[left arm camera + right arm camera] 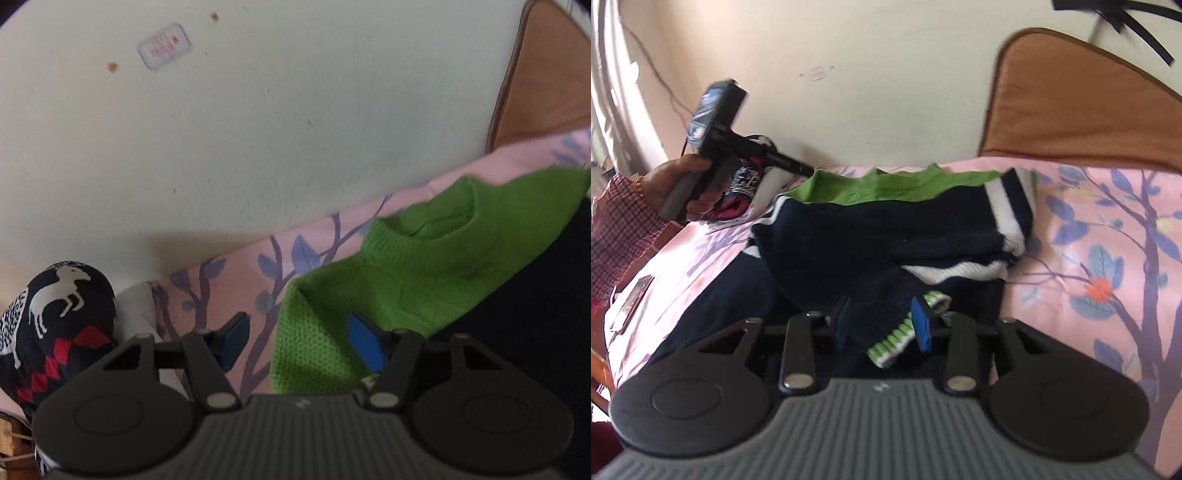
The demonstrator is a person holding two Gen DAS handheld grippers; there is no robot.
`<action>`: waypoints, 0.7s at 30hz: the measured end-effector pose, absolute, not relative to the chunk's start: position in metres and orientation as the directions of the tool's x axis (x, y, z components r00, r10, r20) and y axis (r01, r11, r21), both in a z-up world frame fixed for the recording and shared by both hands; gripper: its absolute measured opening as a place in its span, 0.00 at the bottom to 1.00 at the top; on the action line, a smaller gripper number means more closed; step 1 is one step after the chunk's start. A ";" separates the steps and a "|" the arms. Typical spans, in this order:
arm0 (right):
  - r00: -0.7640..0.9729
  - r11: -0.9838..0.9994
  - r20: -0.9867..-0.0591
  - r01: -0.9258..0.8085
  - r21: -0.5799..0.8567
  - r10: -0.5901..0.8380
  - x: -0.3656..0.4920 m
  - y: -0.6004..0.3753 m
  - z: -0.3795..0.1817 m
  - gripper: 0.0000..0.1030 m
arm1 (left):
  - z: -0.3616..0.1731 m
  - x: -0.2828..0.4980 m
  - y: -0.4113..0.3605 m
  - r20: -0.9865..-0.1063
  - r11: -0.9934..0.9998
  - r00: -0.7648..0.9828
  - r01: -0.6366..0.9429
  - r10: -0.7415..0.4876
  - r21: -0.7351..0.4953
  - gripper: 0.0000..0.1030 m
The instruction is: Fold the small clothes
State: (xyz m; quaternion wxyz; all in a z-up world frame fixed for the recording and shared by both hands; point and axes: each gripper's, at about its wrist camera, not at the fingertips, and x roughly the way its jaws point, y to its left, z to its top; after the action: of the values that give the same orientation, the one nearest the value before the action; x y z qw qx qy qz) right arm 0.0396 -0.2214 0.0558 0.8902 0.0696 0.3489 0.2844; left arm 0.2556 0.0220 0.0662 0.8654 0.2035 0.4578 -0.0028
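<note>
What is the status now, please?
Left gripper open over sweater. Right gripper open around striped cuff. Sweater bunched on the bed sheet. Nothing in the way.

The green sweater point(424, 280) is showing a coarse, nubbly knit with a ribbed collar, matt throughout. The navy sweater point(886, 236) is looking like soft wool with white ribbed bands. The bedsheet point(1108, 258) is lying as smooth printed cotton cloth. The left tool point(299, 343) is presenting matt black plastic with ridged grey casing and dull metal pins. The headboard point(1082, 107) is appearing as tan padded leatherette; the wall point(258, 129) is looking like chalky, matt paint.
</note>
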 end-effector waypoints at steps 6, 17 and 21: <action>0.630 0.844 -0.567 -0.458 0.279 0.530 0.049 -0.227 0.052 0.50 | 0.056 0.261 0.052 -0.834 0.948 0.534 0.170 0.140 0.268 0.10; 0.611 0.809 -0.625 -0.585 0.059 0.487 0.057 -0.177 0.031 0.14 | 0.083 0.265 0.154 -0.750 0.884 0.543 -0.029 -0.377 -0.466 0.10; 0.713 0.817 -0.505 -0.576 -0.028 0.486 0.048 -0.184 0.078 0.14 | 0.065 0.268 0.167 -0.739 0.857 0.547 -0.073 -0.393 -0.509 0.10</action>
State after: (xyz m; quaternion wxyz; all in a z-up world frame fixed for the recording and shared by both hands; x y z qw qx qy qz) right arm 0.0478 -0.1836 0.0777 0.9210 -0.0920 0.2453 0.2884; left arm 0.2679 0.1666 0.0651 0.8434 -0.2496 0.4662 -0.0947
